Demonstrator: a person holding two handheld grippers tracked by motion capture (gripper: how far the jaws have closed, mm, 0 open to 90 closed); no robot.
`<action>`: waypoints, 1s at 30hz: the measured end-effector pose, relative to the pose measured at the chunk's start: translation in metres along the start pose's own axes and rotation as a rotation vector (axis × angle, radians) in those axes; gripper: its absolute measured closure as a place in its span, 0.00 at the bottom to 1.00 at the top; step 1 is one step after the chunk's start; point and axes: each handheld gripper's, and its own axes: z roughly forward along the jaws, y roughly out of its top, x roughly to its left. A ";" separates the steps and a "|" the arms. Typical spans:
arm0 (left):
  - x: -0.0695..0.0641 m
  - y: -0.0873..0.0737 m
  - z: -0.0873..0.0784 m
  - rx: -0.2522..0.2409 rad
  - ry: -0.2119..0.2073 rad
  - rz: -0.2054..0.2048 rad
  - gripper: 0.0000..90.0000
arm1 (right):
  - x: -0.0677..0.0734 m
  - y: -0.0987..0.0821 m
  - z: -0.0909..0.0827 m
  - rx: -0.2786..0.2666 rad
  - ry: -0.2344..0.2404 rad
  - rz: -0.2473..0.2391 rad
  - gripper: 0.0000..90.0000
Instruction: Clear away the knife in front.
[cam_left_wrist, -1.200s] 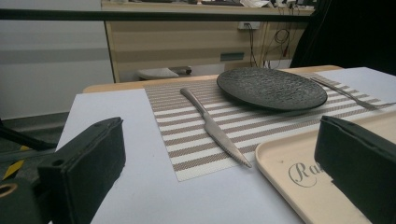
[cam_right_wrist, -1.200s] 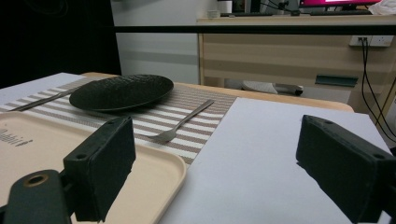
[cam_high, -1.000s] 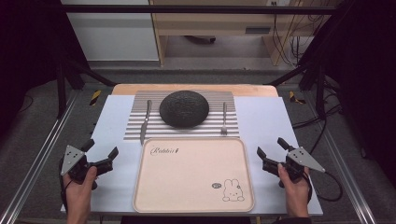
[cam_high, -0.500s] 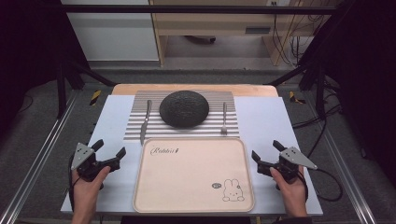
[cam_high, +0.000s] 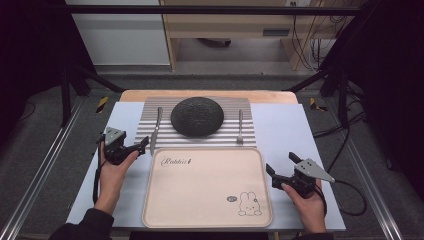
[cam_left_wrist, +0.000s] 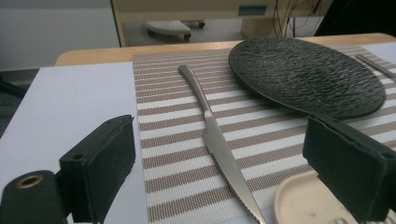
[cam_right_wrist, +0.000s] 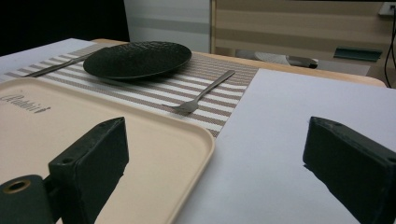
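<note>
A steel knife (cam_high: 155, 131) lies on the striped placemat (cam_high: 250, 137), left of a black textured plate (cam_high: 197, 116); a fork (cam_high: 240, 126) lies to the plate's right. My left gripper (cam_high: 142, 146) hovers just short of the knife's blade end. In the left gripper view the knife (cam_left_wrist: 212, 135) runs ahead between the jaws, which have just been closing a little and press on nothing. My right gripper (cam_high: 281, 163) stands open over the white sheet, beside the right edge of the beige tray (cam_high: 207, 185). Its jaws (cam_right_wrist: 215, 158) frame the tray's corner.
The beige tray (cam_right_wrist: 93, 130) carries a rabbit print and nothing else. A white sheet (cam_high: 285, 125) covers the table under the mat. Metal rails run along both sides of the table. Cables trail from both grippers. A wooden bench stands beyond the far edge.
My left hand has moved forward and to the right, from the table's left edge up to the knife. The right hand has barely shifted.
</note>
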 end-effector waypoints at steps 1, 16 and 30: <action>0.000 0.002 0.004 0.009 0.009 0.004 0.11 | 0.000 0.000 0.000 0.003 -0.001 0.007 0.08; -0.007 0.024 0.056 0.133 0.039 0.044 0.18 | -0.002 -0.001 0.000 0.011 0.006 0.028 0.08; -0.007 0.029 0.101 0.268 0.097 0.115 0.31 | -0.006 -0.001 -0.001 0.007 -0.005 0.053 0.09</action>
